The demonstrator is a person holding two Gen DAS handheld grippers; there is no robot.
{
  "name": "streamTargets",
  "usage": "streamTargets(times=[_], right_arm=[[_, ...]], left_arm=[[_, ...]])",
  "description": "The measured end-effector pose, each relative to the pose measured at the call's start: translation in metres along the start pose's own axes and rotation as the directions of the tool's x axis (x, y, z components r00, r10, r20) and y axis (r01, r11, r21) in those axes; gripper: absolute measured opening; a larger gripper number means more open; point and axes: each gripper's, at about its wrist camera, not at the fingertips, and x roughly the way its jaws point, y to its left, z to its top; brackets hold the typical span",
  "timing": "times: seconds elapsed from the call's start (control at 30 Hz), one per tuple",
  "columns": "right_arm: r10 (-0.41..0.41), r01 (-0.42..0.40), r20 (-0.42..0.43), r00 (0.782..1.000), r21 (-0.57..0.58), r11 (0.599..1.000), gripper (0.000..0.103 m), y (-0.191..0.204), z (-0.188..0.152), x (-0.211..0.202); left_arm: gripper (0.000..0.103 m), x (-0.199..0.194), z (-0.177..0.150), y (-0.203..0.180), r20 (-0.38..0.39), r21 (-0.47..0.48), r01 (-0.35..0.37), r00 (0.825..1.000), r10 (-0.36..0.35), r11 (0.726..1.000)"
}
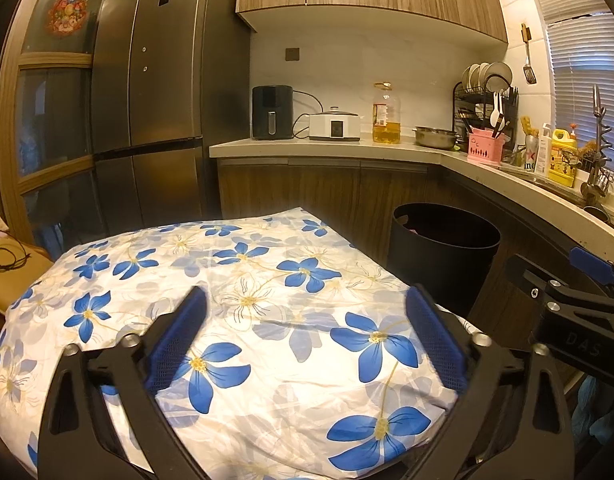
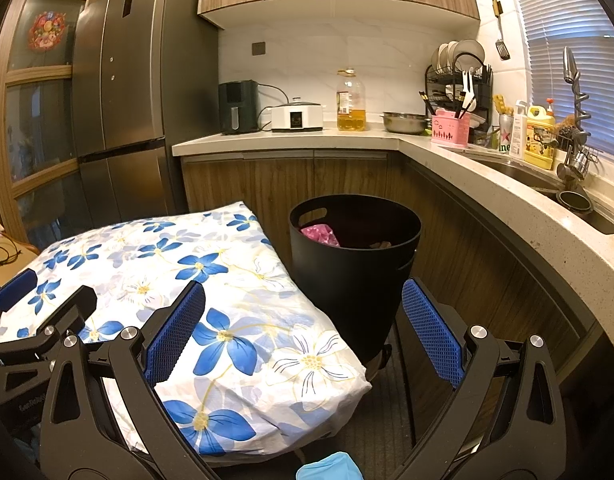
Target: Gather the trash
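Over the flowered cloth (image 1: pixel 267 320) both your hand-held grippers, left (image 1: pixel 307 336) and right (image 2: pixel 303 336), hang spread and empty; pink trash (image 2: pixel 321 235) already sits in the black bin (image 2: pixel 355 272) off its right edge, so nothing's left to grab.

Floral cloth (image 2: pixel 211 292) covers table; bin (image 2: pixel 355 264) beside, perhaps on floor.

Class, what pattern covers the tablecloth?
Blue flowers on white tablecloth; clearest in the left wrist view.
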Motion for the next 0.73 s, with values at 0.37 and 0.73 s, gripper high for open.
streamTargets(times=[0.37, 0.73], right_arm=[[-0.002, 0.002, 0.004, 1.000, 0.002, 1.000, 0.098, -0.0011, 0.0007, -0.0009], [-0.007, 0.007, 0.013, 1.000, 0.000, 1.000, 0.098, 0.0035, 0.0027, -0.0049]], left_arm=[[0.090, 0.0002, 0.0003, 0.0022, 0.005, 0.012, 0.014, 1.000, -0.014, 1.000], [0.097, 0.0000, 0.0000, 0.0063, -0.001, 0.001, 0.024, 1.000, -0.024, 1.000]])
